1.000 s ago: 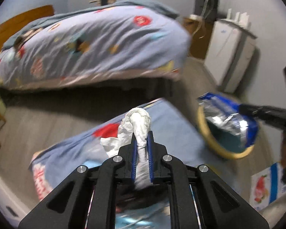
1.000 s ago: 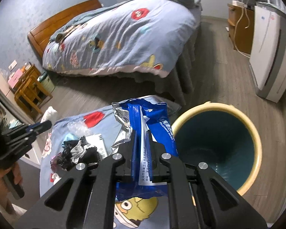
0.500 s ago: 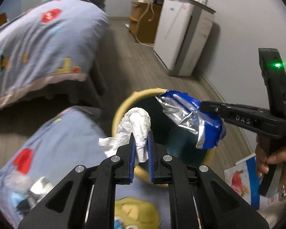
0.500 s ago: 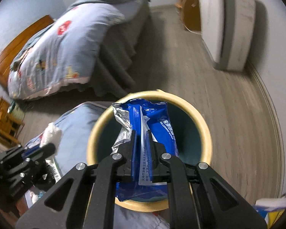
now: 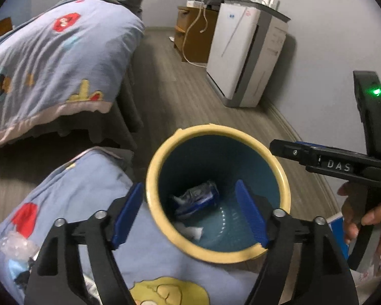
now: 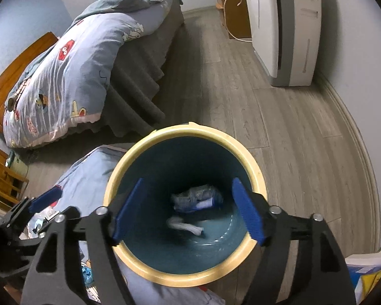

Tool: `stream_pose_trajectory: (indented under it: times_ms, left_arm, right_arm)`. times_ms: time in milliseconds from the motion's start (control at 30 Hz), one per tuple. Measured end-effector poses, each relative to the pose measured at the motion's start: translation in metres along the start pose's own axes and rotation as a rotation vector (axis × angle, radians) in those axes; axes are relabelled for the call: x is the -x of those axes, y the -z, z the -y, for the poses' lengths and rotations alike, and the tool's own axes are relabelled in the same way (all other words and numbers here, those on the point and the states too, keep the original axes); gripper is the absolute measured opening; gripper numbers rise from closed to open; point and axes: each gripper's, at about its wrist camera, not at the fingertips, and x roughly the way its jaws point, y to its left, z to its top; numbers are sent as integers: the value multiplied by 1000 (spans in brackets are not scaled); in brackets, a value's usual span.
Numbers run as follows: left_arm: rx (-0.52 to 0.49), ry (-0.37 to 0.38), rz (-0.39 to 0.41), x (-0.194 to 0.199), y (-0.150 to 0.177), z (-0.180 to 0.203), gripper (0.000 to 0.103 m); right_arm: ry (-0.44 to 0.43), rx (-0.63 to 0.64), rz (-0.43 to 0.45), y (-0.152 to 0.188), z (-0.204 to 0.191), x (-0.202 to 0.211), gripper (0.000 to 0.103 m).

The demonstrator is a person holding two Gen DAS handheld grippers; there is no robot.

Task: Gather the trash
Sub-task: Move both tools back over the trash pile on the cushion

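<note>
Left wrist view, left to right:
- Bed [image 5: 50, 58], blue cartoon quilt, at 10 o'clock.
- Patterned blue cloth [image 5: 83, 193] at 7 o'clock, with clear crumpled plastic [image 5: 15, 244] on it at the far left edge.
- Left gripper [image 5: 188, 211], at 6 o'clock: jaws have just been opening and now stand wide apart, nothing between the blue pads; it hovers over the bin's near rim.
- Trash bin [image 5: 162, 152], cream rim, teal inside, centre of view, touching the cloth's edge.
- Blue foil wrapper [image 5: 198, 199] on the bin floor; white tissue [image 5: 193, 231] just beside it, at its 6 o'clock.
- White appliance [image 5: 246, 56] against the wall at 1 o'clock.
- Right gripper [image 5: 292, 150] at 3 o'clock, reaching over the bin's rim, held by a hand [image 5: 365, 223].

Right wrist view, left to right:
- Wooden stool [image 6: 2, 183] at 9 o'clock.
- Right gripper, at 6 o'clock: jaws have just been opening, now wide apart and empty, directly above the bin mouth.
- Wrapper and tissue lie inside the bin.
</note>
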Motion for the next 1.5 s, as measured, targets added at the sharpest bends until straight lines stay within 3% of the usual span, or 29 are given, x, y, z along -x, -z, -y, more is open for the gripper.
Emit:
stream_pose_trajectory:
  times_ms: [200,400,600,867,1100,1500]
  left_arm:
    - [36,-56,36,47,10,-23,90]
    - [66,-159,78,112,29,-53,93]
    - [102,-283,124,177,57,-92,95]
    - [242,-400,173,242,107,-147,97]
    - [312,-449,168,257,144,-188,97]
    - [350,-442,37,225,183,-234,97]
  right_arm:
    - [-29,30,28,-2,-18,9,96]
    - [-62,88,47,-3,-54,19,97]
    - [-112,199,64,9,-116,34,97]
    - [-158,310,42,36,-190,42,97]
    - [-159,380,-2,63,-241,30,97]
    - [-95,503,-109,101,-290,-22,97]
